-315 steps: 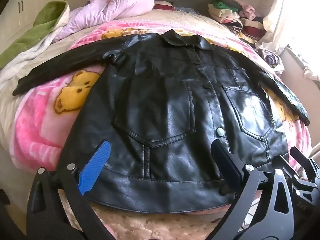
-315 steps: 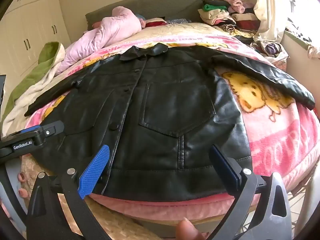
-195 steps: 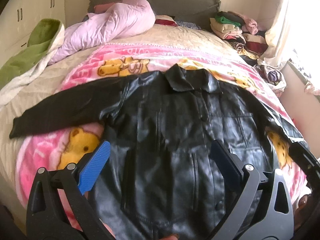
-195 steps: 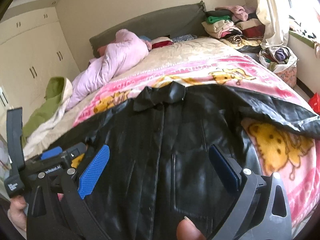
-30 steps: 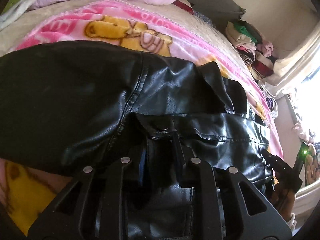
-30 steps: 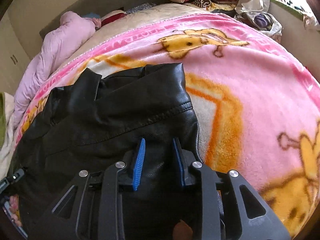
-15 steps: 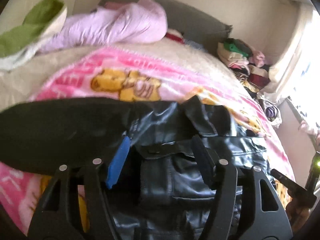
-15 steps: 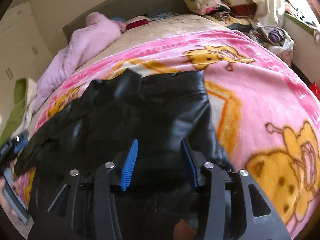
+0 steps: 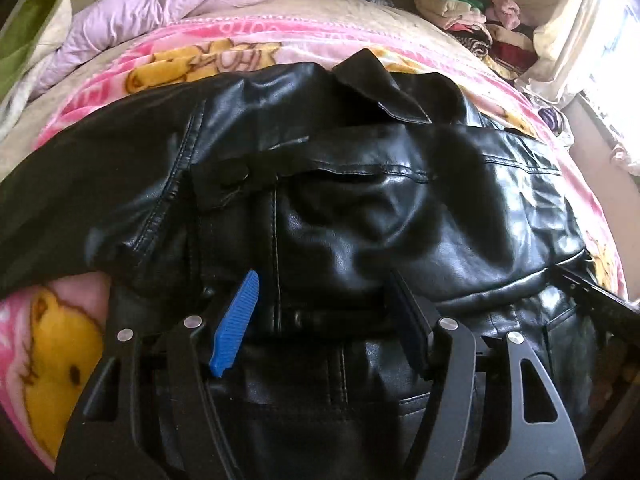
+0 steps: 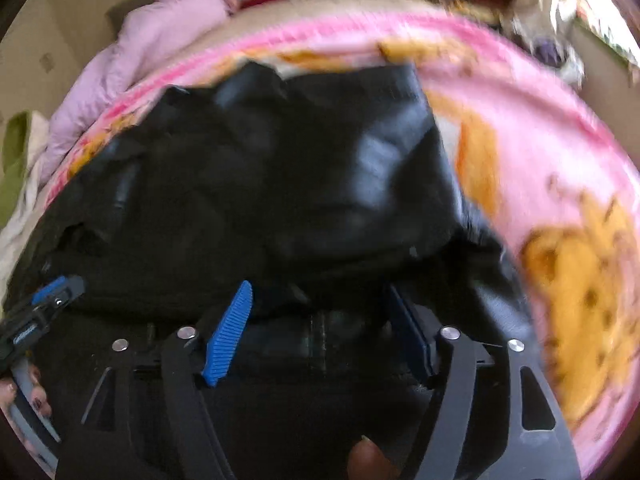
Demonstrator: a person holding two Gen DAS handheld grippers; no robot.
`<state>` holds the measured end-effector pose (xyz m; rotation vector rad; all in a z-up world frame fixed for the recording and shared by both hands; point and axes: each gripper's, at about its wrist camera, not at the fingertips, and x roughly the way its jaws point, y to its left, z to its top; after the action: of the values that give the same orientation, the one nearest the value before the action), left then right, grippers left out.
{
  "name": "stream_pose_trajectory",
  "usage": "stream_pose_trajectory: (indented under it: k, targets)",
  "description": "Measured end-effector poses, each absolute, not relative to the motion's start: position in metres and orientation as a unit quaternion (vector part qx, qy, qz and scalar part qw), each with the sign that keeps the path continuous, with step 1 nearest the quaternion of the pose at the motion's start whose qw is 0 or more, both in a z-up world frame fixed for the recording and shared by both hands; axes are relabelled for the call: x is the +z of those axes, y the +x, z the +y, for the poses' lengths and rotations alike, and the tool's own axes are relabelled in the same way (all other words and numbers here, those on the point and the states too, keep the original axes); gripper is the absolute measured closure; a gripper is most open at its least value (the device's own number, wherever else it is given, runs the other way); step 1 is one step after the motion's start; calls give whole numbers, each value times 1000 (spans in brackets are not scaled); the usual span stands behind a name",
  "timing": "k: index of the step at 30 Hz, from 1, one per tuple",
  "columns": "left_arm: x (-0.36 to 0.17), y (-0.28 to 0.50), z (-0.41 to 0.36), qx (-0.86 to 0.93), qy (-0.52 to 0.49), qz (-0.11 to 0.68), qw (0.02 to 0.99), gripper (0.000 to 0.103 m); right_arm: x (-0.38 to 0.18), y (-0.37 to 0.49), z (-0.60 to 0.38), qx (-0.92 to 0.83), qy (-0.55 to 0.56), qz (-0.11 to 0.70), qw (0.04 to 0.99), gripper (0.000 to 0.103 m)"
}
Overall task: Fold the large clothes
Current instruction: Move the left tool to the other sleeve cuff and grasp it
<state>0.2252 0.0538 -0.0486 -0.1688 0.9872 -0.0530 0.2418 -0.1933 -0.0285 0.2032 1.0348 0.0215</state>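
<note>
A black leather jacket (image 9: 360, 208) lies front up on a pink cartoon blanket (image 9: 224, 56), its collar (image 9: 380, 88) toward the headboard. One sleeve (image 9: 100, 168) is laid across the chest. My left gripper (image 9: 324, 320) hovers open over the jacket's middle, and its blue pad (image 9: 236, 320) stands clear of the leather. In the blurred right wrist view the jacket (image 10: 300, 184) fills the centre. My right gripper (image 10: 318, 332) is above it with its jaws opening and nothing pinched. The left gripper (image 10: 40, 304) shows at the lower left, and the right gripper (image 9: 592, 300) at the left view's right edge.
A lilac padded quilt (image 9: 172, 4) and a green and white cover (image 9: 20, 40) lie at the head and left of the bed. Folded clothes (image 9: 468, 12) are stacked at the back right beside a bright curtained window (image 9: 580, 40). A hand (image 10: 24, 400) holds the left gripper.
A second ago both grippers were shut on folds of the jacket. Both have let go, opened and drawn back, so more of the jacket and bed shows.
</note>
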Motion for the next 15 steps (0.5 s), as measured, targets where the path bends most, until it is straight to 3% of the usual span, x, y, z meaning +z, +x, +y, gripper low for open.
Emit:
stream_pose_trajectory:
  k: [3, 9, 12, 15]
  targets:
    - [-43, 221, 56, -33, -89, 460, 883, 44, -23, 240, -190, 7, 95, 490, 866, 34]
    - [-24, 204, 64, -38, -116, 420, 899, 29, -4, 223, -187, 27, 114, 457, 882, 33]
    - [-15, 195, 68, -35, -123, 402, 907, 24, 5, 214, -179, 35, 102, 440, 891, 22]
    - [-9, 188, 73, -41, -135, 384, 912, 9, 13, 207, -169, 45, 92, 427, 898, 14]
